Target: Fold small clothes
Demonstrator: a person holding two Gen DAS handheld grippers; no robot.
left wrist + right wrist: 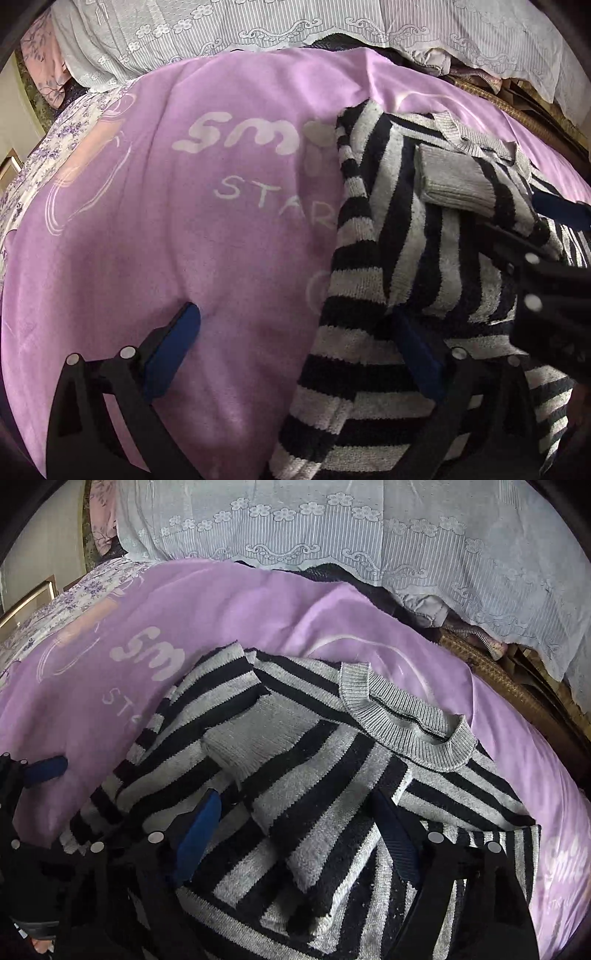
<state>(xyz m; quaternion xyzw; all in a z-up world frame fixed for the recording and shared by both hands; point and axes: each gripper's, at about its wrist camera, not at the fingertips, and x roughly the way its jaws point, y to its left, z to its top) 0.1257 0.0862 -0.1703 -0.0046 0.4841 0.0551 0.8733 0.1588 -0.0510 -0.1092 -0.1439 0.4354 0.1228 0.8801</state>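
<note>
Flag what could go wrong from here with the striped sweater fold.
1. The black-and-grey striped knit sweater has both sleeves folded across its body; the grey ribbed cuff lies loose on top and could slide off when the hem is lifted.
2. The left gripper has its jaws open, one finger on the sweater, one on the soft purple printed blanket; closing here may pinch the blanket too.
3. The right gripper, jaws open, straddles bulky layers and may grab unevenly.

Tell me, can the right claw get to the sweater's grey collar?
Probably yes. The right claw is open over the striped sweater, and the grey collar lies uncovered just ahead, nothing between them.
</note>
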